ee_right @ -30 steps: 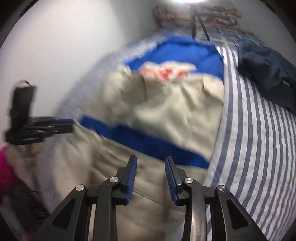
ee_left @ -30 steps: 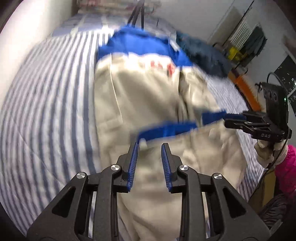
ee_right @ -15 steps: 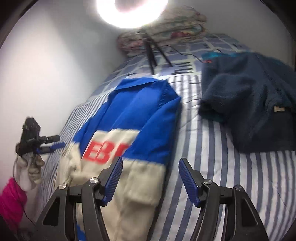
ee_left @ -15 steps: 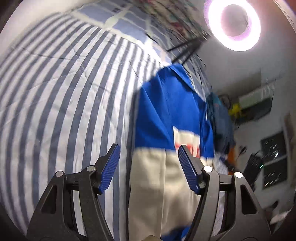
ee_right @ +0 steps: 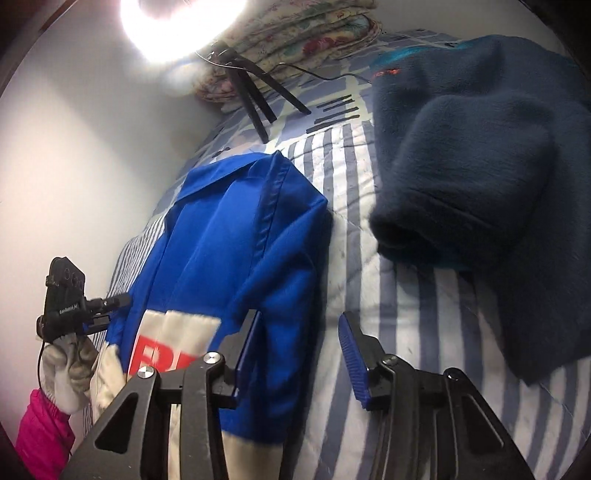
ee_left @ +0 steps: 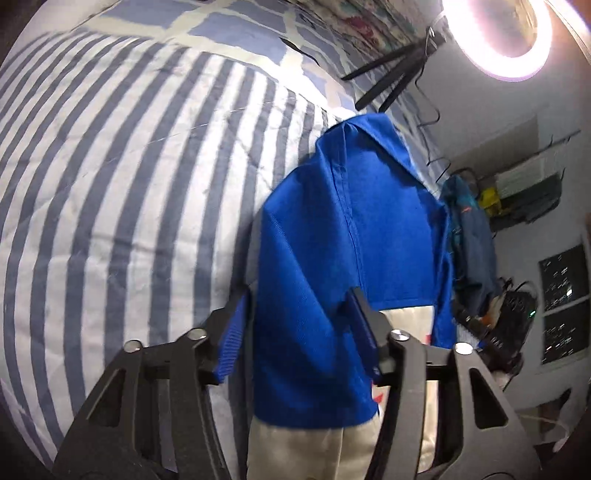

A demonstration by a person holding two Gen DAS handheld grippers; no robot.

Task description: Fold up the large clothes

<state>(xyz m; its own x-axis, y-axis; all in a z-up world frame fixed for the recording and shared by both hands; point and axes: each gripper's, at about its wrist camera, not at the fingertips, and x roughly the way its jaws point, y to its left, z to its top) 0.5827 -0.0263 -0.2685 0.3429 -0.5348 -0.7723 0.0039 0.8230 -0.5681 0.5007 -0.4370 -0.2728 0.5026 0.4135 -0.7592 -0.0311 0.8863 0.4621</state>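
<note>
On the striped bed (ee_left: 122,206), both half-closing claws, left (ee_left: 299,332) and right (ee_right: 301,354), straddle the jacket (ee_right: 236,243) sleeves unclamped; each should pinch its edge evenly before folding.

Setting: a home bedroom, fitted out for recording.
Bed: striped blue-and-white quilt (ee_left: 122,206) fills the view ahead of both grippers.
Bedding: folded floral blankets (ee_right: 306,33) stacked at the far end, against a plain wall.
Clothing: dark fleece garment (ee_right: 491,177) lying ahead to the right.
Lighting: ring light (ee_left: 496,33) on a tripod (ee_right: 255,96) standing on the bed.
</note>
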